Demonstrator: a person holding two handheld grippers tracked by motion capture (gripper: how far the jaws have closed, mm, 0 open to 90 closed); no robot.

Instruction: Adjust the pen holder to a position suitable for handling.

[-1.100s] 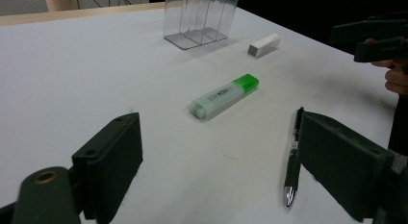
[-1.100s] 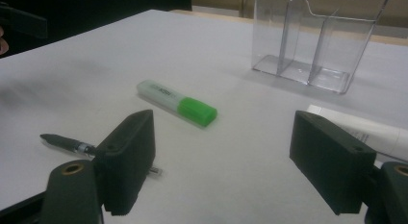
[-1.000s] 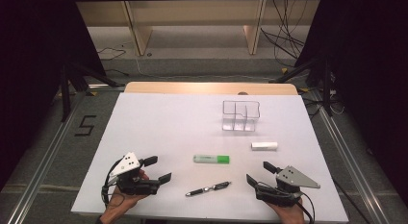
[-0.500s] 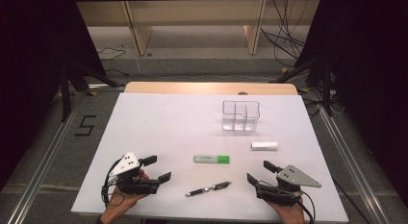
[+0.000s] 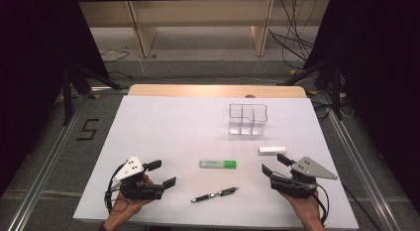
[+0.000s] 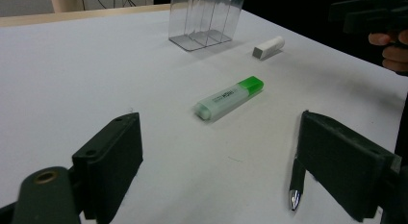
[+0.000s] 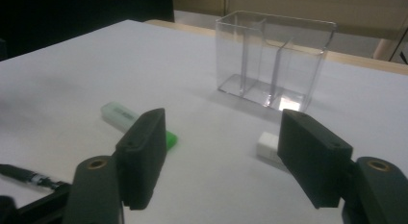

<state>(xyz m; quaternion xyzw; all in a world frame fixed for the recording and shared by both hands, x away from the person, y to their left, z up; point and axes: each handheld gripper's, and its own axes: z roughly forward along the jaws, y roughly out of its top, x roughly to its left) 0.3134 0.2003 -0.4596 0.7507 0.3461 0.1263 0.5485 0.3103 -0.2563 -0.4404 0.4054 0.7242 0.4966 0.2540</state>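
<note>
Right gripper [image 5: 274, 166] nearer oblong eraser [image 5: 272, 150]

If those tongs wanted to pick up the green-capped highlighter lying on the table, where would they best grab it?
Probably across the middle of the highlighter's pale barrel, coming straight down from above. It lies flat on the white table, long side left to right in the high view, clear of the pen and the eraser, so the jaws can straddle its narrow width.

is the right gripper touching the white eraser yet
Apart. In the high view, bare table separates the right gripper from the white eraser. In the right gripper view, its open jaws hold nothing and the eraser lies beyond them.
</note>
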